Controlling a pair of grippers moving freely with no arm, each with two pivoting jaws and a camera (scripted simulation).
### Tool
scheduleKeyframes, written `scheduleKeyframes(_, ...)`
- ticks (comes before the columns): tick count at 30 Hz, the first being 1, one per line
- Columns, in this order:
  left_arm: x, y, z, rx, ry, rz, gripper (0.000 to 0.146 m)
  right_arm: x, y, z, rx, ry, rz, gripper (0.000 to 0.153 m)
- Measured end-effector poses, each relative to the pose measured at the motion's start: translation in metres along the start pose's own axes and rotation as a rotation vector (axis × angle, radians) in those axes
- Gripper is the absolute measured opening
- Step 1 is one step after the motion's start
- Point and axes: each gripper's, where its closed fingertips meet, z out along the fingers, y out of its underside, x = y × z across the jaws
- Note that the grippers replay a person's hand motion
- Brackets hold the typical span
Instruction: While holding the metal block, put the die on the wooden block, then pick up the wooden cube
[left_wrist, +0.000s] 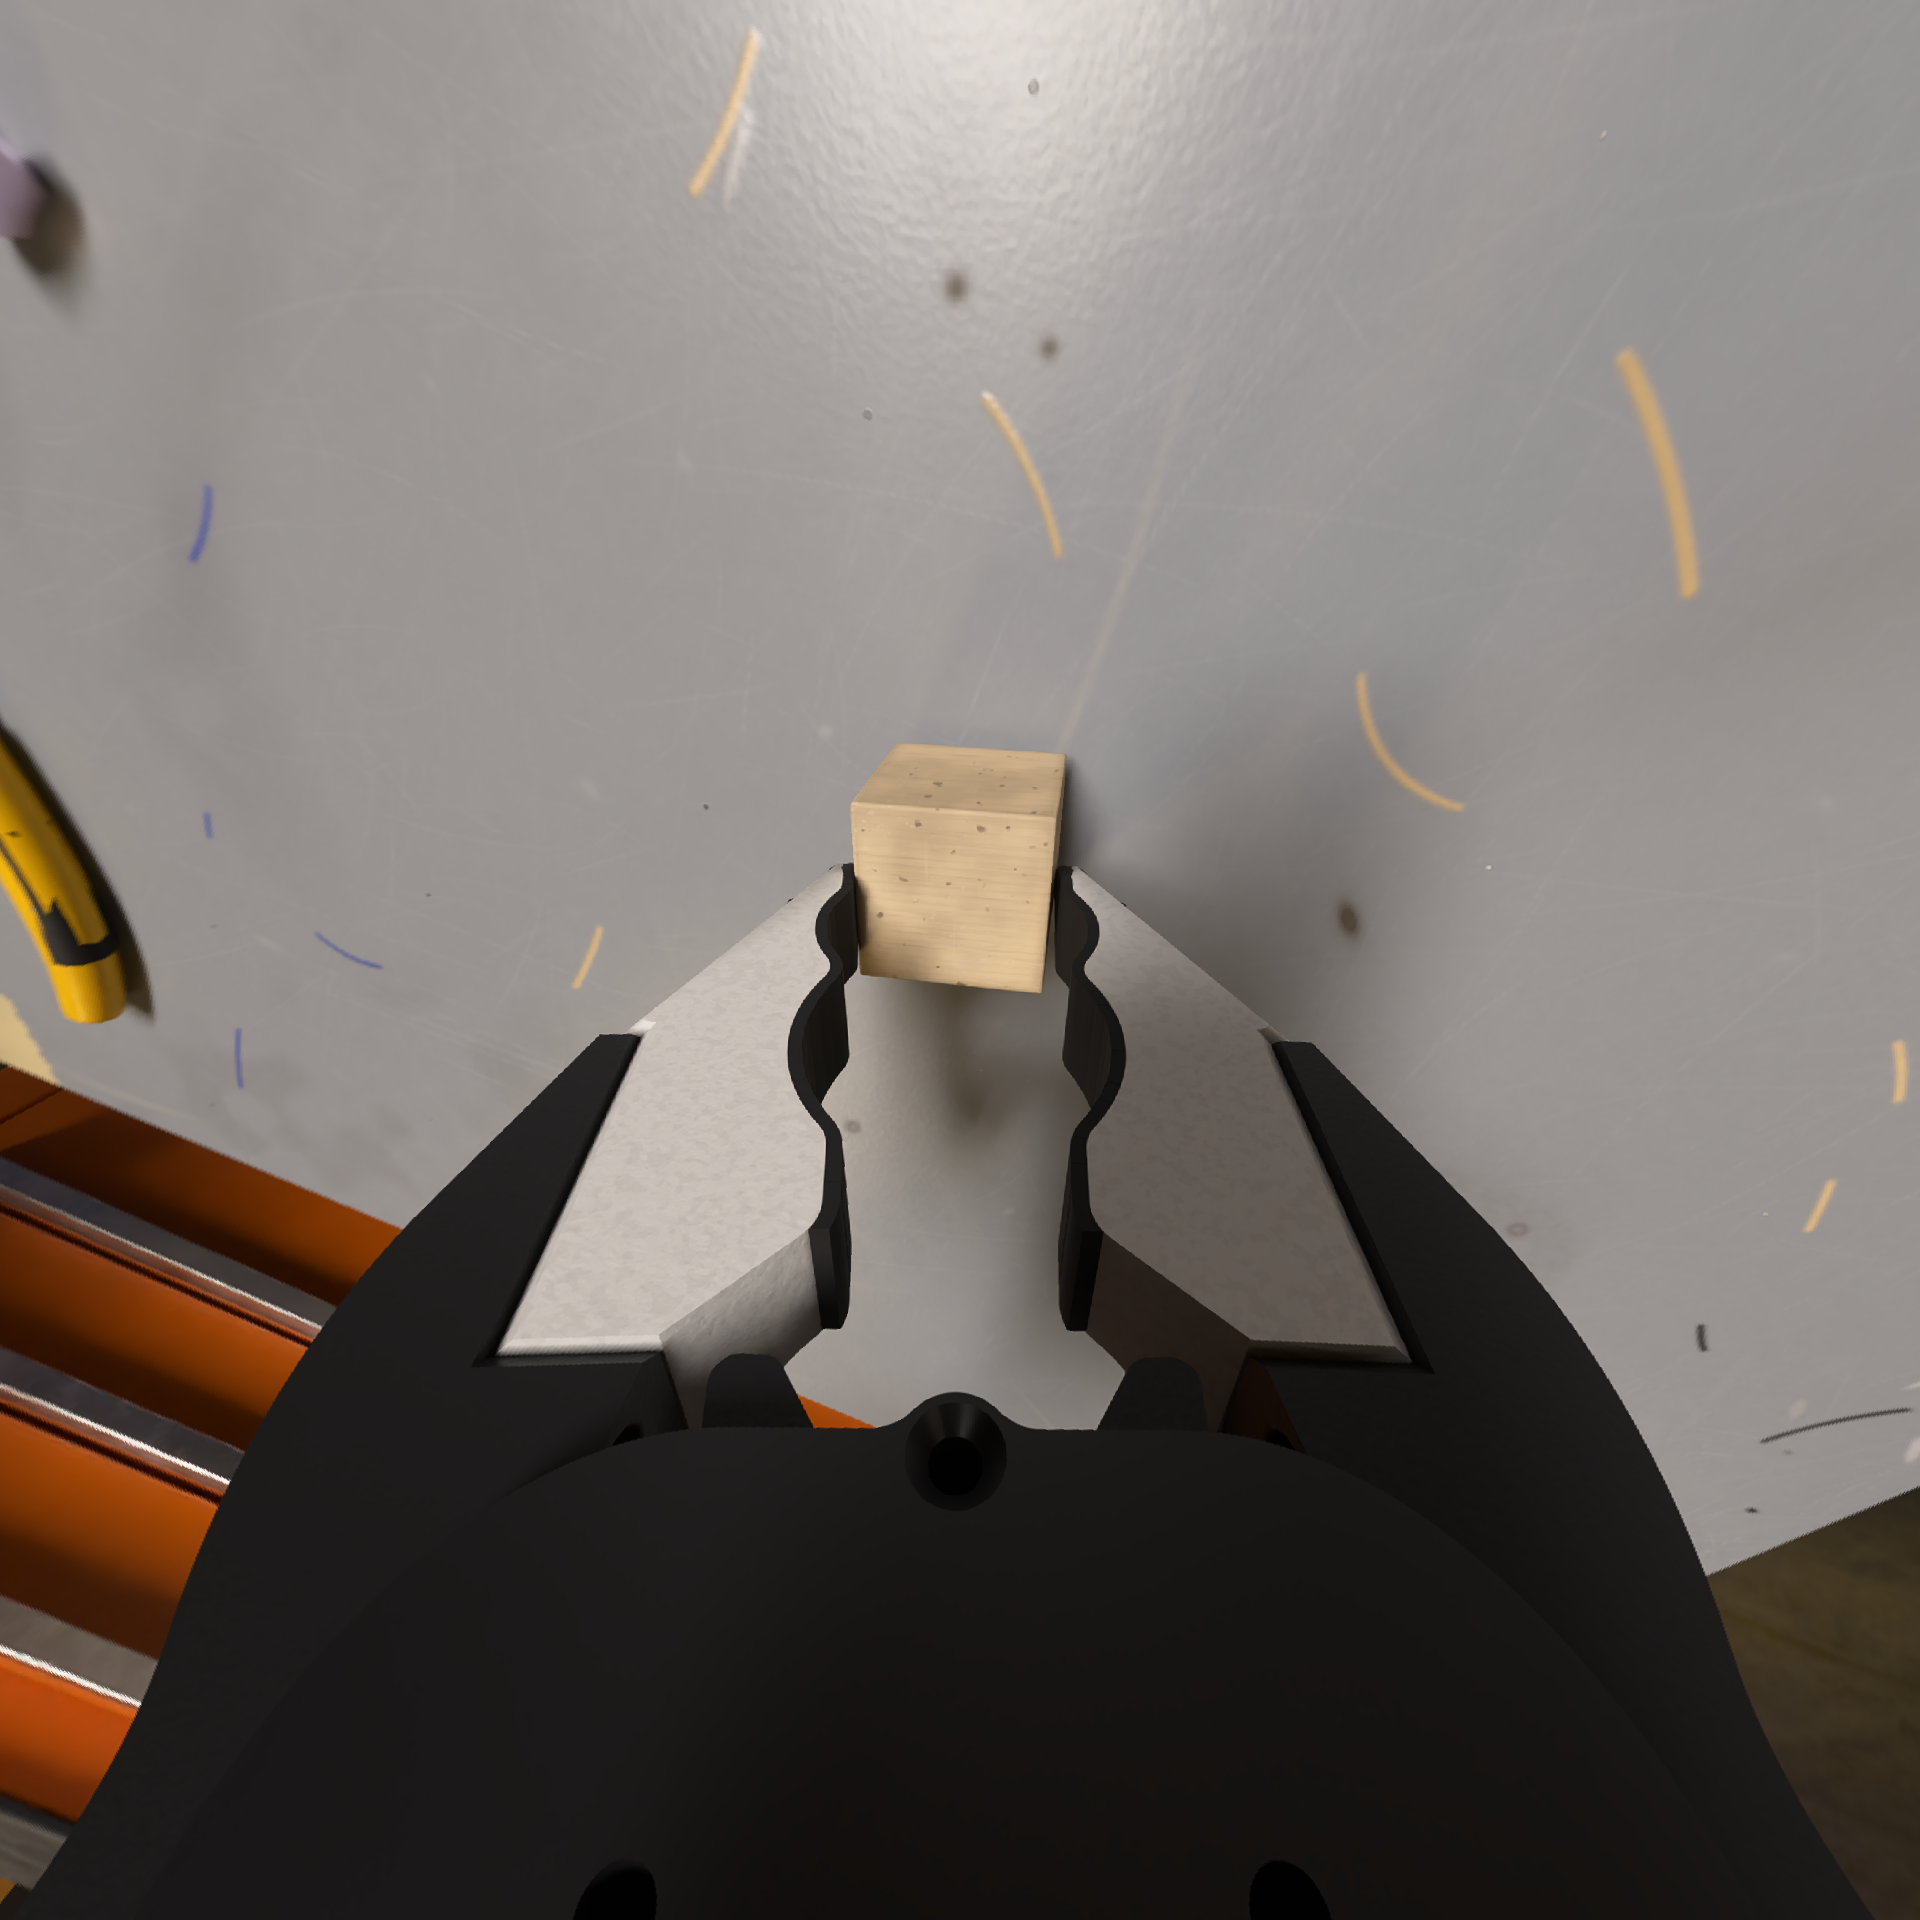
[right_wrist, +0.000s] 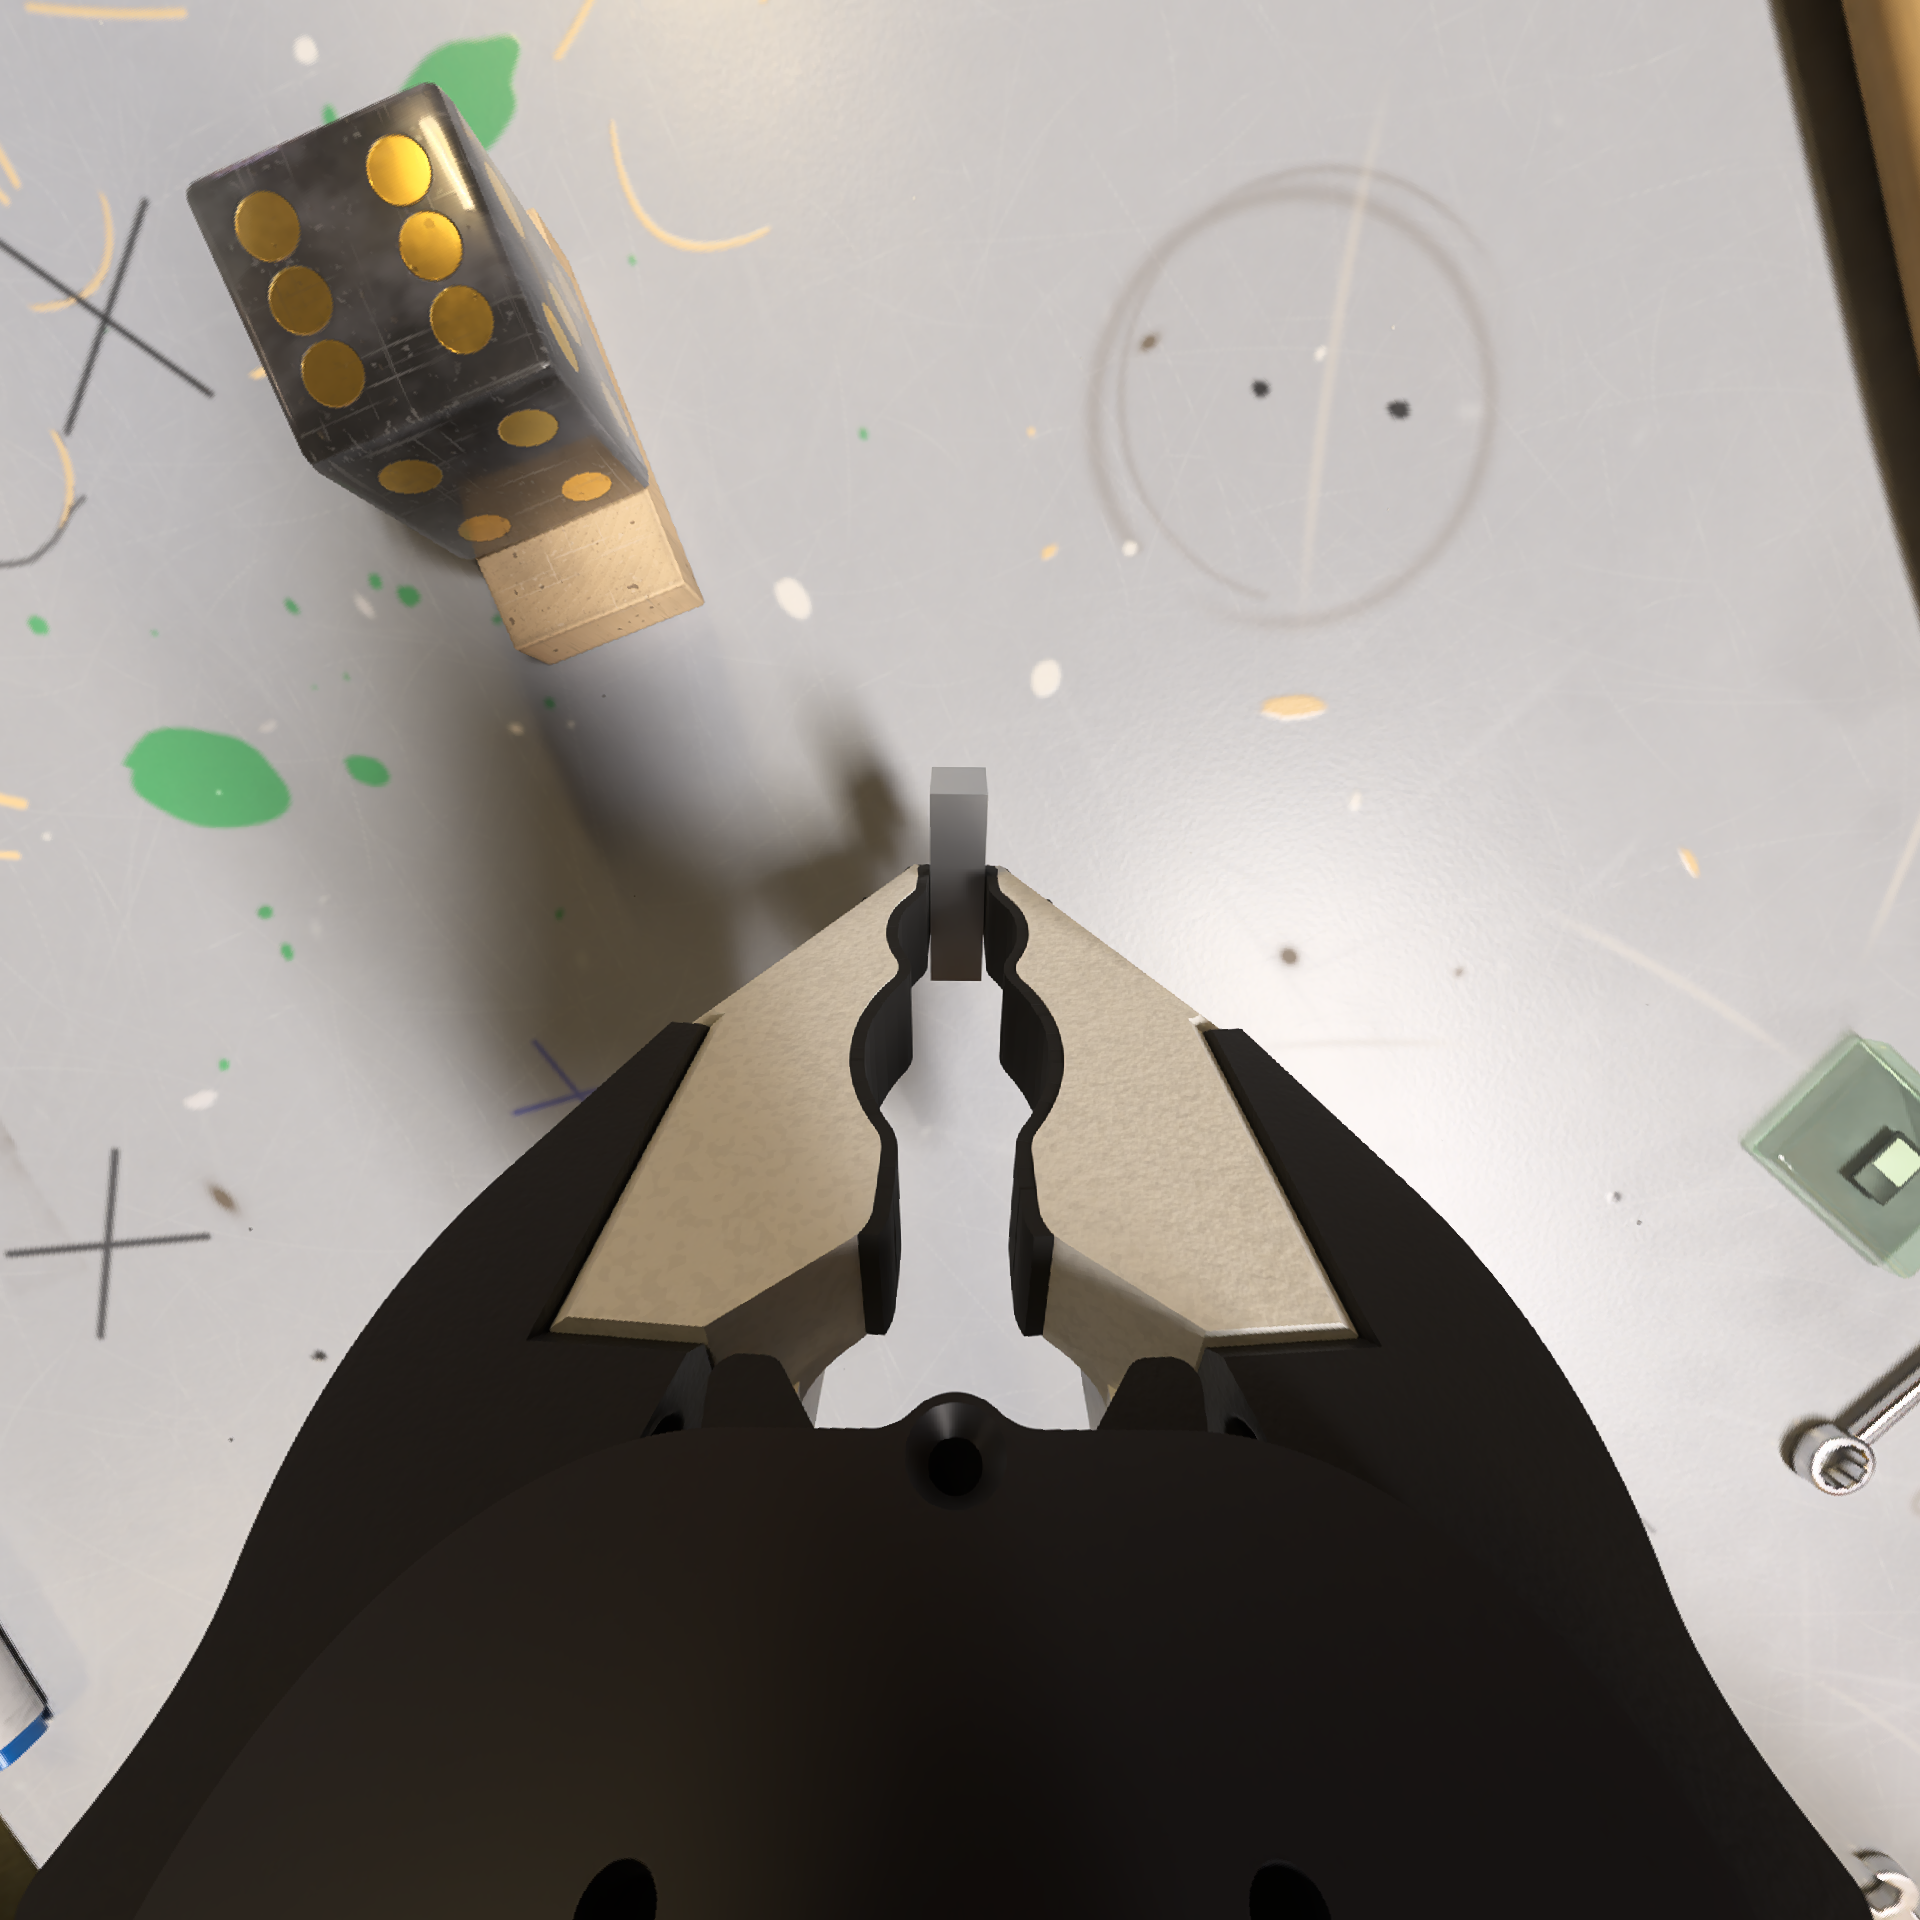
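- No brand, label or legible writing appears on any item; the table (right_wrist: 1351, 831) carries only pen crosses, a drawn circle, and green and orange paint marks.
- Left gripper (left_wrist: 954, 914): jaws set at cube width, clamped on the wooden cube (left_wrist: 954, 868), which is held clear above the grey table surface.
- Right gripper (right_wrist: 956, 914): jaws narrow, pinching the thin grey metal block (right_wrist: 957, 873) upright at the fingertips.
- The die (right_wrist: 416, 312), dark with gold pips, sits on top of the wooden block (right_wrist: 592, 592), far left in the right wrist view.
- Bystanders: a green glassy square piece (right_wrist: 1849, 1153) and a socket wrench (right_wrist: 1849, 1444) at the right edge; yellow-handled pliers (left_wrist: 57, 894) and an orange rack (left_wrist: 125, 1351) at the left.
- Nothing stands between either gripper and the table.
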Motion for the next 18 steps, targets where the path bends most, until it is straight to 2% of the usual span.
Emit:
scheduleKeyframes(4,-0.003,-0.003,-0.018,0.025,-0.057,-0.006,0.038,0.0,0.0,0.0,-0.001,0.002,0.001,0.009)
scheduleKeyframes(12,0.0,-0.022,-0.08,0.094,-0.188,0.026,0.038,0.0,0.0,0.0,-0.004,0.006,-0.001,0.009)
scheduleKeyframes(15,0.006,-0.046,-0.107,0.148,-0.227,0.067,0.038,0.0,0.0,0.0,-0.005,0.008,-0.002,0.009)
scheduleKeyframes(18,0.022,-0.086,-0.129,0.223,-0.239,0.144,0.038,0.0,-0.001,0.0,-0.006,0.01,-0.003,0.009)
